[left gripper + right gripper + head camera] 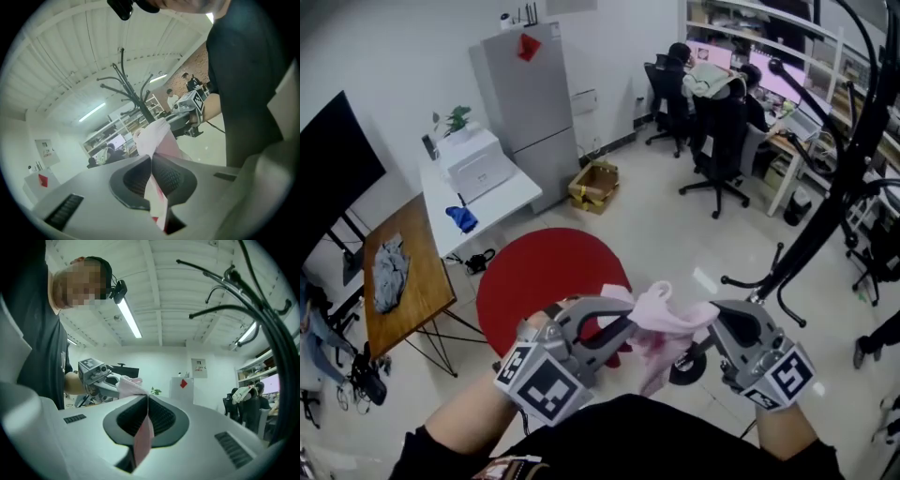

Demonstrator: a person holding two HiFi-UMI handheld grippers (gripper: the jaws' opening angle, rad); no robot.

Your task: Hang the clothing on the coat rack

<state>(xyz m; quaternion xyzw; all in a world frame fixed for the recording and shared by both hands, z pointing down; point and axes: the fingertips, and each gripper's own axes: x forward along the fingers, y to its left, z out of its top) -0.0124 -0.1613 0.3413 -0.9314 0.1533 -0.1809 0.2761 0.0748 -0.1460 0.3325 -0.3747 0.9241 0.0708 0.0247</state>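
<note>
Fingers (pixel 132 180) of left gripper (pixel 619 328) and right gripper (pixel 705 328) are closed on one pink garment (pixel 661 309), bunched between them, near the black coat rack (pixel 825 211).

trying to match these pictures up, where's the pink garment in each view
Head view: pink garment low centre, held between left gripper and right gripper.
Left gripper view: centre, clamped in the jaws.
Right gripper view: lower centre, clamped in the jaws.
Shared landmark: black coat rack.

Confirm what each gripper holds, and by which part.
Both clamp the pink garment: left gripper on one bunched end, right gripper on the opposite end. Collar or hem cannot be told.
</note>
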